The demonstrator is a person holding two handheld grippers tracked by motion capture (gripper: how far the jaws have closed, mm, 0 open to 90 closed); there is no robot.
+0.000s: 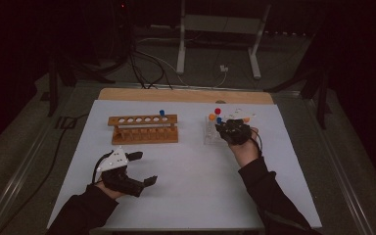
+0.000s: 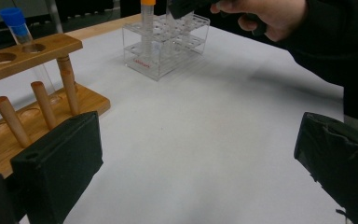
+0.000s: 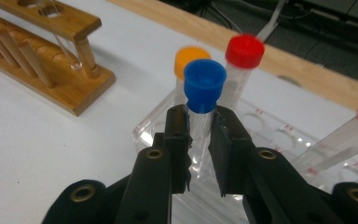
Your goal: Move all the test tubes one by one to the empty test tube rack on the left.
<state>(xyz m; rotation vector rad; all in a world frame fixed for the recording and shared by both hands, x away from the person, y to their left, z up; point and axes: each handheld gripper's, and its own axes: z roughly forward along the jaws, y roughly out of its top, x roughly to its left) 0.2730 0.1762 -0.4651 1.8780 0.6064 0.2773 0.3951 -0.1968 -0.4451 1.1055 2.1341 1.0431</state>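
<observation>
Transfer of capped tubes between two racks. The right tongs (image 3: 200, 135) are clamped on the blue-capped tube (image 3: 204, 93), gripping the clear wall just beneath the cap; held there, the cap's rim likely keeps the tube from slipping down. The tube stands upright in the clear plastic rack (image 3: 279, 140), beside an orange-capped tube (image 3: 186, 60) and a red-capped tube (image 3: 243, 58), so the grip appears set for a straight upward lift out of its hole. In the high view this rack (image 1: 209, 134) sits right of centre on the white counter (image 1: 191, 191), with the right tongs (image 1: 232, 131) over its near edge. The wooden rack (image 1: 144, 129) lies to its left, well apart; it carries one blue-capped tube (image 1: 162, 113) at its right end, leaving a row of empty holes, the probable destination. The left tongs (image 1: 144, 169) rest low on the counter near the wooden rack, jaws apart and holding nothing, seemingly kept ready to steady that rack.
</observation>
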